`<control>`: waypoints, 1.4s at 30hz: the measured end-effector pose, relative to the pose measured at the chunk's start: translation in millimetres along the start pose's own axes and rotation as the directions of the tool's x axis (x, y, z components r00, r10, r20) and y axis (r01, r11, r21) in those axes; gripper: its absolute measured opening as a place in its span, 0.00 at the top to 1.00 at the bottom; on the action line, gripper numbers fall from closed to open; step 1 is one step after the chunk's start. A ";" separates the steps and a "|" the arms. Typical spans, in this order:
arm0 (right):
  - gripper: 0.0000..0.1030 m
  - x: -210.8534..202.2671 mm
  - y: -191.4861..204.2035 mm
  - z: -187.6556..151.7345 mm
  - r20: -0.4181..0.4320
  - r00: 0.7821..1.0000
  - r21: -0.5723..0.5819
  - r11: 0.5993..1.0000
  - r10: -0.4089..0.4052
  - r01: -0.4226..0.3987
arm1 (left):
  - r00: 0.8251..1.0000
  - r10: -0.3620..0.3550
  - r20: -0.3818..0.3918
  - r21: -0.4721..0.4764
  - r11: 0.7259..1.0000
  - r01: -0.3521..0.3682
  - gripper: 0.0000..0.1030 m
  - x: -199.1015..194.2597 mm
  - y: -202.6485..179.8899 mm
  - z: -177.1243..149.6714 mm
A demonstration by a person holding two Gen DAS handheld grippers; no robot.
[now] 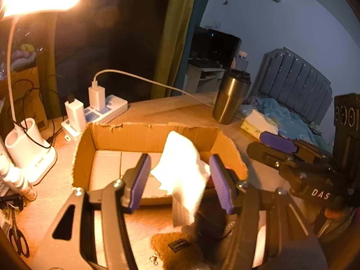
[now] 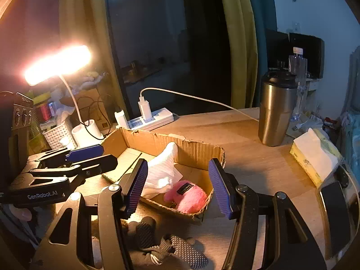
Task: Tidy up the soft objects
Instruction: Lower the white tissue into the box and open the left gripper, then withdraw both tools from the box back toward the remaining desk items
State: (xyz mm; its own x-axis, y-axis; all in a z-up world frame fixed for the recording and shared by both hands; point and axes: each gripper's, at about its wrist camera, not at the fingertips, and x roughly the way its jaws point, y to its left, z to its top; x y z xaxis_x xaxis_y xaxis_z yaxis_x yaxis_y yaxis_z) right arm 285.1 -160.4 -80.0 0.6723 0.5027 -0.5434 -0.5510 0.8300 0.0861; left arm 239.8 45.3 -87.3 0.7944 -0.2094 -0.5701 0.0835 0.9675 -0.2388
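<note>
a cardboard box point(image 2: 198, 151) is seen on a wooden desk point(image 2: 247, 162) under a glaring desk lamp point(image 2: 58, 64), with two soft things already laid inside it: a white cloth point(image 2: 160, 172) propped against the far wall and a pink plush toy point(image 2: 186, 195) tucked into the near right corner, the two touching. both claws are held short of the box and angled down toward it. the left gripper point(image 1: 180, 180) is shown with its jaws about half open and nothing pressed between the pads; the white cloth point(image 1: 182, 171) is merely framed in the gap, lying farther off in the box point(image 1: 148, 132). the right gripper point(image 2: 177, 184) is likewise held half open and empty, with the cloth and the plush seen beyond the gap.

still outside the box, on the desk just below and in front of the right gripper, a pair of dark dotted gloves point(image 2: 171, 247) is found, its long axis running roughly left to right across the view. a brown fuzzy item point(image 1: 177, 249) with a dark label is seen low in the left wrist view, close under the left gripper. the gloves are judged nearer the right hand and the brown item nearer the left, so a short drop downward and back from the box would be called for. a steel tumbler point(image 2: 276, 114) and a tissue pack point(image 2: 315, 157) are left well apart to the right.
</note>
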 end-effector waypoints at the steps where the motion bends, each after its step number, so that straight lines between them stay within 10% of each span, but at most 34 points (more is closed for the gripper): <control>1: 0.42 -3.2 1.8 0.0 0.004 1.000 -0.002 1.000 -0.001 0.001 | 1.000 -0.001 0.006 0.002 1.000 0.001 0.45 -3.0 -0.9 -0.5; 42: 0.42 -82.6 33.3 -28.8 0.066 0.997 -0.041 0.999 -0.033 0.036 | 0.985 0.024 0.172 0.053 0.998 -0.034 0.33 -102.0 -27.6 -29.5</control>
State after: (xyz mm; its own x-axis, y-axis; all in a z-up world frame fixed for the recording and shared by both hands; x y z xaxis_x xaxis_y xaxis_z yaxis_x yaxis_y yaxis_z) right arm 197.0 -181.2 -56.3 0.7217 0.4895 -0.4895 -0.5460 0.8372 0.0323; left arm 138.8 35.8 -45.8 0.8880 -0.1584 -0.4316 0.0886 0.9802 -0.1772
